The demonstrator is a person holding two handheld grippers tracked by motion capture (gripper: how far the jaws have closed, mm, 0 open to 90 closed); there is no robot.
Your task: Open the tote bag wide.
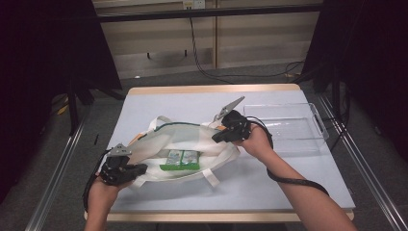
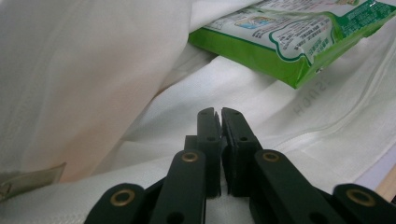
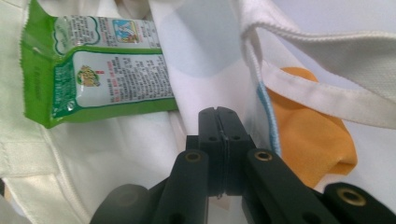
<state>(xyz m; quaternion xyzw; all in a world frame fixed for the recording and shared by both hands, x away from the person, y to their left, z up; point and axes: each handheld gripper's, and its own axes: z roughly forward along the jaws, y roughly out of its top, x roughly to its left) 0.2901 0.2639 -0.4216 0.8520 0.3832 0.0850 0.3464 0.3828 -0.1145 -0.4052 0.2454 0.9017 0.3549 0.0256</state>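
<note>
A white tote bag [image 1: 183,144] lies open on your grey table [image 1: 269,187], two green snack packets [image 1: 180,160] inside it. Your left gripper [image 1: 139,168] and right gripper [image 1: 219,136] each pinch the bag's rim, jaws clenched on fabric.

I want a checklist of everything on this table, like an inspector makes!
Surface: pale table with wooden edging, mostly bare.
Job's things: white cloth bag lying open; green snack packets inside it.
Clutter: clear plastic tray at the far right, nothing seen in it.
Grippers: left tongs shut, pinching the bag's near-left edge; right tongs shut, pinching the bag's cloth at its far-right edge.
Cables: black cable trailing along the person's right forearm; more cable on the floor behind.
Surroundings: dark curtains both sides, grey floor, light wall panel behind.
</note>
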